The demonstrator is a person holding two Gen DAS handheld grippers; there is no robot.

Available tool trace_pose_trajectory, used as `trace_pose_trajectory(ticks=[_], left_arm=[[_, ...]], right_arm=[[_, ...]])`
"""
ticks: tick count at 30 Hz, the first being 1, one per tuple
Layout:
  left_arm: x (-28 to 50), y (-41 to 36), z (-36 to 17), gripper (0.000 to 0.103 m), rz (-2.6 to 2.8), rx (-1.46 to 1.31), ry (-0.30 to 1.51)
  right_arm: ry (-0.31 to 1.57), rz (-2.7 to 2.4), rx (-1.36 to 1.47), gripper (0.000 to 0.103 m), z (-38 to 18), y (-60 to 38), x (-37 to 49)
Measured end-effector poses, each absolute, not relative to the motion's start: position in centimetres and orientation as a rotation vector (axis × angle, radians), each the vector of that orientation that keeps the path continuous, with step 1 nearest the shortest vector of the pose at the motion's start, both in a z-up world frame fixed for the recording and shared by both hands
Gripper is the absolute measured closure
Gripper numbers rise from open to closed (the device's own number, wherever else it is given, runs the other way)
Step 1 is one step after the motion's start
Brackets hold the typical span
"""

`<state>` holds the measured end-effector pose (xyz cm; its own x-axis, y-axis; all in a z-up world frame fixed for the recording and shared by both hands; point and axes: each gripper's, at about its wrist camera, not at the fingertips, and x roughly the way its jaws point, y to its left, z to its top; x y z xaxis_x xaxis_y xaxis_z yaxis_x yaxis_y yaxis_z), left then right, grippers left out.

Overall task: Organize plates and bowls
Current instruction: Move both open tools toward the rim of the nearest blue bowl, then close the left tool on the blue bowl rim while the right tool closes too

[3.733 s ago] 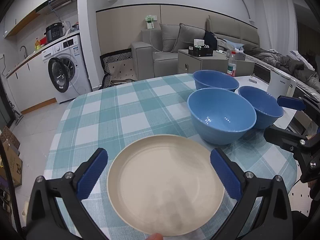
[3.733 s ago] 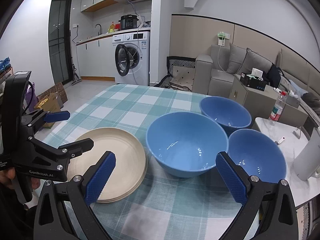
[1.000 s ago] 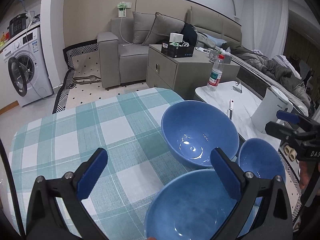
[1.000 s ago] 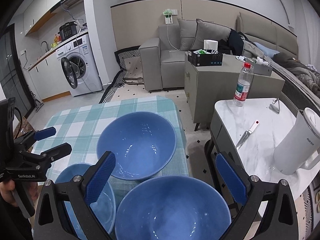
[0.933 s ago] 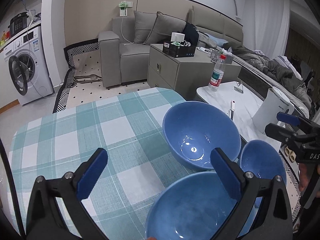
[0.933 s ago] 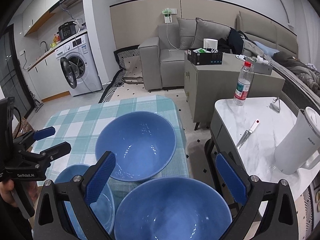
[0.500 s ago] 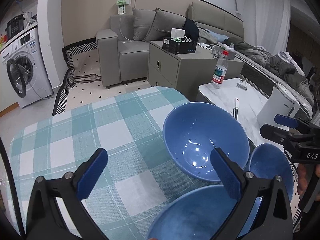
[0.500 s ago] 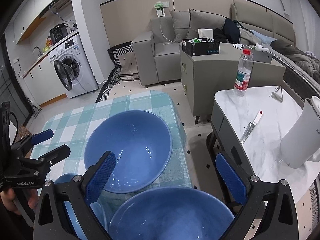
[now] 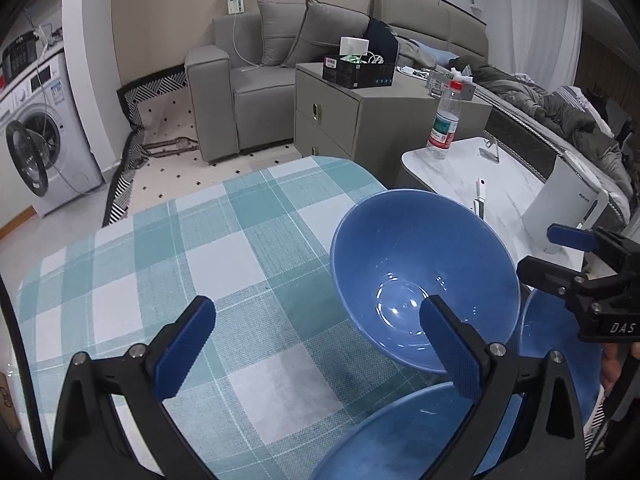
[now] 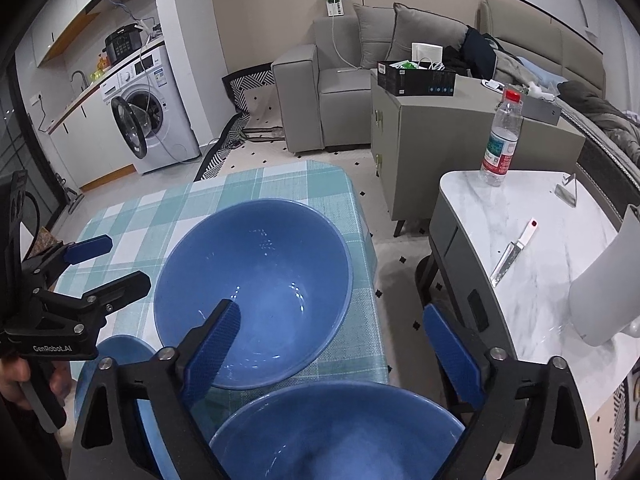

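Item: three blue bowls on your checked table (image 9: 248, 248).
- Far bowl (image 10: 256, 288): far right corner, upright.
- Near bowl (image 10: 336, 436): beneath your right gripper (image 10: 332, 344), whose jaws are closing, its rim not yet pinched; likely being picked up to nest.
- Third bowl (image 10: 116, 354): near left.
- Left gripper (image 9: 316, 344): spread, empty.

Right tongs (image 10: 334, 344) closing above near blue bowl (image 10: 336, 432), larger blue bowl (image 10: 256, 280) beyond on checked tablecloth (image 10: 280, 184)
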<state>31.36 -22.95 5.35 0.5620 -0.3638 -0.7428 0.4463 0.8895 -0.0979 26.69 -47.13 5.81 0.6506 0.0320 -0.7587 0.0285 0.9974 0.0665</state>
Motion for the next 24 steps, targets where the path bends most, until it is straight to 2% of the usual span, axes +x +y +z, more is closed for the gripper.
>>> trace_pose_trajectory(ticks=[3,8,10,12,14,19,24], left_arm=[[31.9,-22.6,5.1,0.014,-0.497,0.066,0.878],[32.2,-22.9,4.7,0.029,-0.523,0.062,0.895],[32.3,-23.2,4.6,0.041,-0.526,0.07,0.902],[32.5,-23.4,4.4,0.046,-0.528,0.069,0.909],[32.5,-23.7,4.3,0.047,-0.536,0.076,0.908],[32.6,-24.7,4.2,0.049,-0.56,0.11,0.917],[32.9,-25.4,3.8,0.05,-0.584,0.118,0.957]], right_arm=[[0.872,0.013,0.073,0.022,5.5,-47.0,27.0],[0.899,0.016,0.079,0.029,4.7,-47.2,27.6],[0.91,0.016,0.086,0.031,4.3,-47.4,27.8],[0.917,0.021,0.087,0.035,4.0,-47.5,27.9],[0.926,0.026,0.085,0.04,3.8,-47.6,28.0],[0.934,0.034,0.088,0.044,3.5,-47.8,28.4],[0.949,0.04,0.084,0.053,3.0,-47.6,28.8]])
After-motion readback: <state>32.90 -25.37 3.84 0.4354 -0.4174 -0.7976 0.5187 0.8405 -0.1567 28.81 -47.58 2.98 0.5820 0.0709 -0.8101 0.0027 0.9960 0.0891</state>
